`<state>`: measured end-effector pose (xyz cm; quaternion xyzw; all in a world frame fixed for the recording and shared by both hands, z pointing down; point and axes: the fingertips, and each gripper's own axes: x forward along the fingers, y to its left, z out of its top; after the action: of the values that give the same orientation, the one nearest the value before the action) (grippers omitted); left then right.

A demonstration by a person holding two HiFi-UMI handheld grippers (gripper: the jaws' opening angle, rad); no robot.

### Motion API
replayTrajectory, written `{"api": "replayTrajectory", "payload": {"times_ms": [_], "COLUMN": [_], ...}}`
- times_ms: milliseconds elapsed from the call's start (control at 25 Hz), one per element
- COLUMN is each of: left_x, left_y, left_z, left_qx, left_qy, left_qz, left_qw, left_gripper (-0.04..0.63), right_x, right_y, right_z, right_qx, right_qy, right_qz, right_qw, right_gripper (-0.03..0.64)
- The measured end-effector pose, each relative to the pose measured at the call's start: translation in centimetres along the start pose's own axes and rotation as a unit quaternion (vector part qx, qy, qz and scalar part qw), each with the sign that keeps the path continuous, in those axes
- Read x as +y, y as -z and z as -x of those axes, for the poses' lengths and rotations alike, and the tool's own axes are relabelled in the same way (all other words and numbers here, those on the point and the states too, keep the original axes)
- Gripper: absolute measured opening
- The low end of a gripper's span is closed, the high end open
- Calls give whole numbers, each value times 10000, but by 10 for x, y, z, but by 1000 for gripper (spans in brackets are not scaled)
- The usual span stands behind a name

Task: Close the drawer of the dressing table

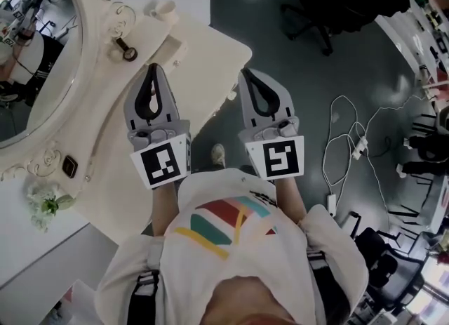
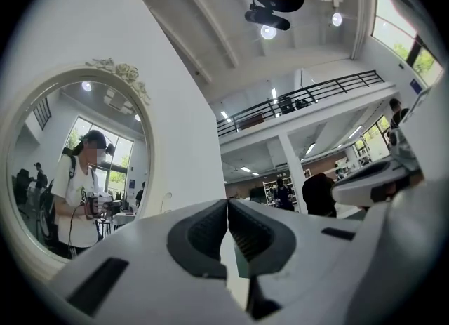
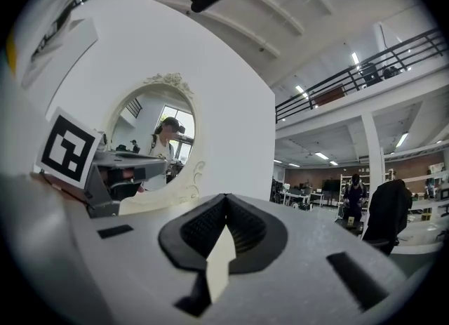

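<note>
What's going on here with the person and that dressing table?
A person holds a gripper in each hand at a cream dressing table with an oval mirror. The left gripper and right gripper are side by side, both shut with nothing between their jaws. The drawer itself can't be made out in these views.

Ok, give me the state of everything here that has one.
Left tool: shut, empty.
Right tool: shut, empty.
Cup: upright on the dressing table.
Drawer: cannot tell from these views whether open or closed.
</note>
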<state>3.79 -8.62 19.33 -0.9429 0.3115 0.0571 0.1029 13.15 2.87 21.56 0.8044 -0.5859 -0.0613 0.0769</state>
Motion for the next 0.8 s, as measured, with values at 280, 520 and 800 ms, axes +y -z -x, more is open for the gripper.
{"api": "replayTrajectory", "payload": {"times_ms": [280,520,800], "left_x": [21,29,35], "left_y": [4,7,10], "left_z": [-17,-15,-18], "left_qx": [26,84,177], "left_qy": [-254,-508,-958], "left_qz": [74,30,-49], "left_qw": [9996,9987,9952], "left_gripper": [6,6,6], "right_x": [-3,-6,-9], "right_y": [-9,-10,-7], "right_z": [-34,-53,-76], "right_qx": [-147,-353,-444], "right_qy": [-81,-238,-678], "right_qz": [-139,-233,-410], "right_qw": [9998,9988,9959], "right_gripper": [0,0,0]}}
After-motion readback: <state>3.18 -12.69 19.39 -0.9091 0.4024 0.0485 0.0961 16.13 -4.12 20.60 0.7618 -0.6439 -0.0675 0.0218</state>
